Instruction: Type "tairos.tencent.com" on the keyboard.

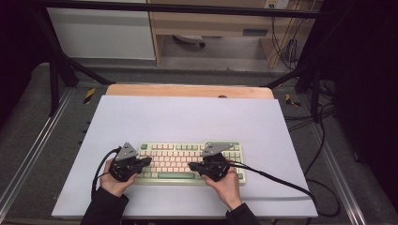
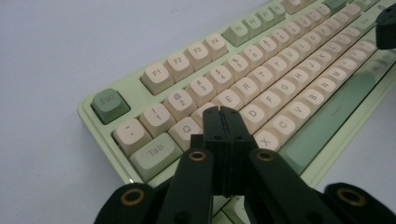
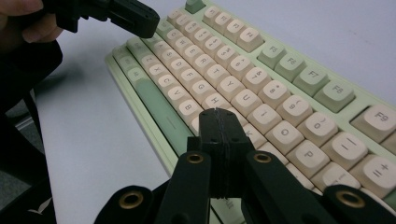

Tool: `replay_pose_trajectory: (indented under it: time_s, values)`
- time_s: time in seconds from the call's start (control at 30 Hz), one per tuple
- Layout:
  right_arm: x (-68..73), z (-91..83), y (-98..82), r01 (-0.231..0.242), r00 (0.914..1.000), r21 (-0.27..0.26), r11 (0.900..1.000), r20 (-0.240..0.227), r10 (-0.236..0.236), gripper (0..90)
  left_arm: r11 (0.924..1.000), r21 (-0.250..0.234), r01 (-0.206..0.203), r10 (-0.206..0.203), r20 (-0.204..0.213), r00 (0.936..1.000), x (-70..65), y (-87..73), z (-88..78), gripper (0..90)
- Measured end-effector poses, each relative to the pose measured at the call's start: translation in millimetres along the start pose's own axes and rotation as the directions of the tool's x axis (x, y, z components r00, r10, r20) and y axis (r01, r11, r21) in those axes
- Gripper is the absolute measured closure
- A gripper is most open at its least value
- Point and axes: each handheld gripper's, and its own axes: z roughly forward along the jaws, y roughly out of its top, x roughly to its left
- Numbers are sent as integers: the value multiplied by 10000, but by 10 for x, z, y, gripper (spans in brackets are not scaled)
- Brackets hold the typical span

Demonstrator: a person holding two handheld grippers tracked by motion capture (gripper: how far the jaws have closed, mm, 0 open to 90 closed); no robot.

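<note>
left gripper (image 1: pixel 146 161): held in the person's left hand (image 1: pixel 112 180) over the left end of the keyboard (image 1: pixel 190 161); jaws clenched flat against each other with nothing between them
left gripper tip: in the left gripper view the pressed-together jaws (image 2: pixel 222 114) hang over the letter rows near the W and S keys, with Q just to one side and D just to the other; whether the tip touches a key I cannot tell
right gripper (image 1: pixel 191 166): held in the person's right hand (image 1: pixel 227 185) over the right half of the keyboard, pointing across toward the left gripper; jaws clenched, gripping nothing
right gripper tip: in the right gripper view the shut jaws (image 3: pixel 219 114) sit over the middle letter rows, just in front of the J and K keys; contact with the keys cannot be told
keyboard: pale green case with cream keys, lying directly beneath both grippers, its long edge running from one gripper to the other
space bar (image 3: pixel 159 109): green, just beside the right gripper's tip on the side toward the person
white mat (image 1: pixel 187 117): under the keyboard, stretching well beyond both grippers
cables (image 1: pixel 277 180): one trails from each gripper back toward the person's side of the table
</note>
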Motion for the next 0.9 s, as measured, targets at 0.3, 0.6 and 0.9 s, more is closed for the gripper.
replay_pose_trajectory:
  time_s: [0.3,0.6,0.9]
  values:
    - [57,211,69,30,10000,174,9998,-30,-30,900,10000,11,5,-5,32,10000,4,-8,10,900]
    - [62,350,42,143,9999,439,9989,-60,-140,900,10000,6,-1,1,52,10000,2,-10,17,900]
    - [64,387,17,201,9998,518,9985,-26,-200,900,10000,1,2,-2,51,10000,0,-11,18,900]
